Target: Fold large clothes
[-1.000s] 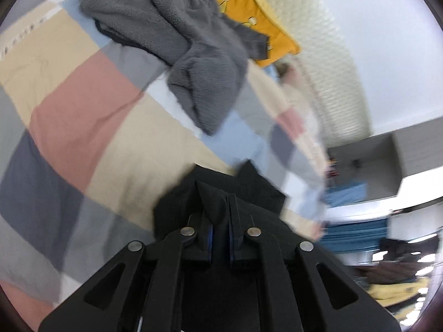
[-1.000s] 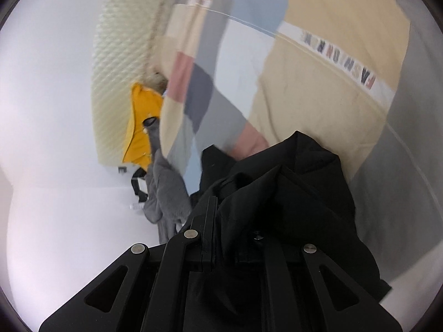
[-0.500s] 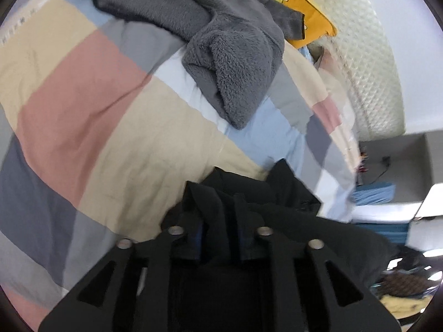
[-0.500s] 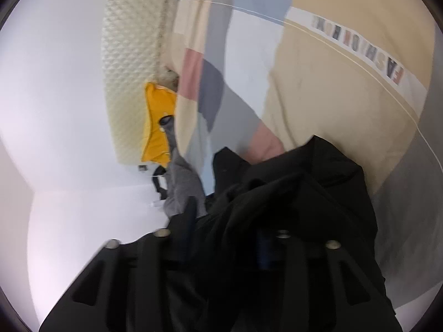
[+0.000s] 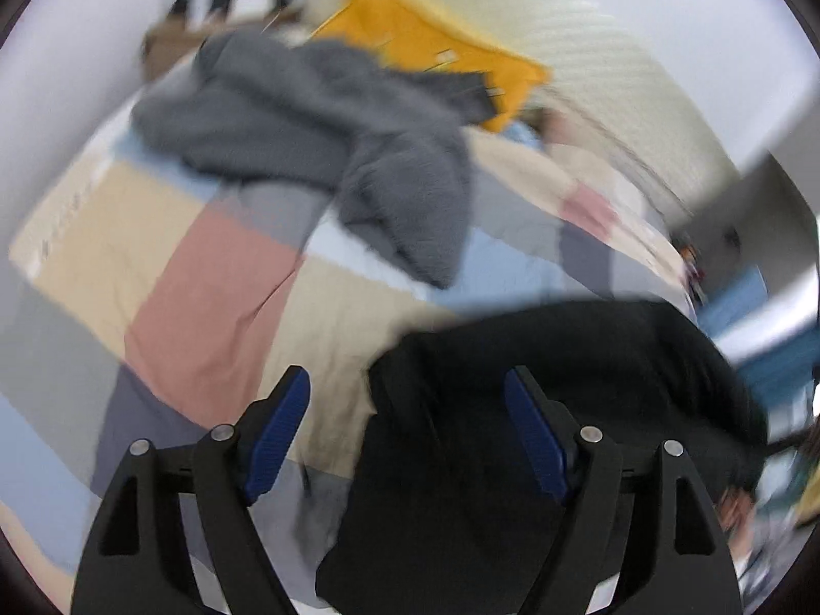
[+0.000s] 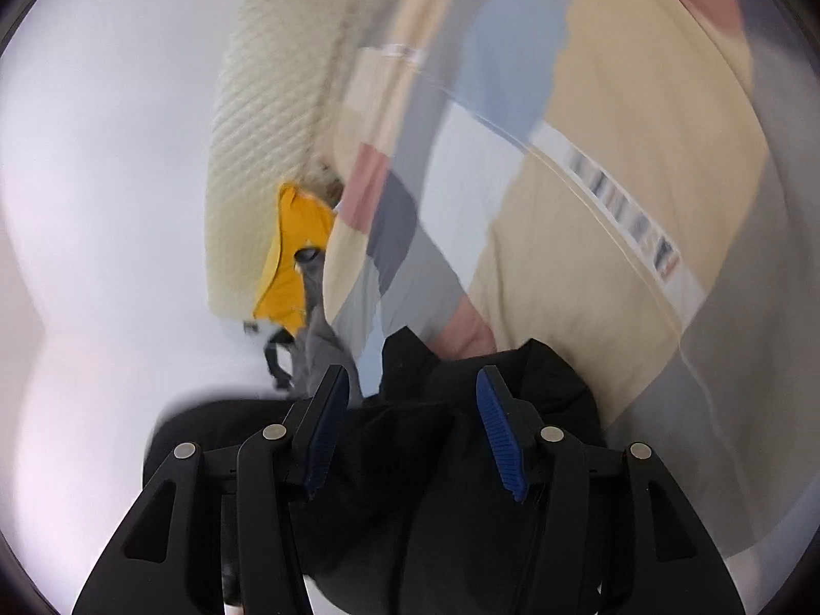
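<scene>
A black garment (image 5: 538, 410) lies bunched on the patchwork bedspread (image 5: 215, 297), low in both wrist views. My left gripper (image 5: 407, 384) hovers above its left edge with jaws opening wide; the blue pads (image 5: 277, 430) touch no cloth. In the right wrist view the same black garment (image 6: 451, 461) sits under and between the fingers of my right gripper (image 6: 410, 384), whose jaws are opening too, pads clear of the fabric. A grey fleece garment (image 5: 328, 128) lies crumpled farther up the bed.
A yellow pillow (image 5: 435, 46) rests against the cream quilted headboard (image 5: 589, 51) behind the fleece. The white wall (image 6: 102, 179) runs along the bed's side. Blue items and shelving (image 5: 758, 318) stand past the bed's right edge.
Both grippers were shut on folds of the black garment and have let go, jaws spreading. The left one lifted and rolled, so the garment now lies lower and to the right.
</scene>
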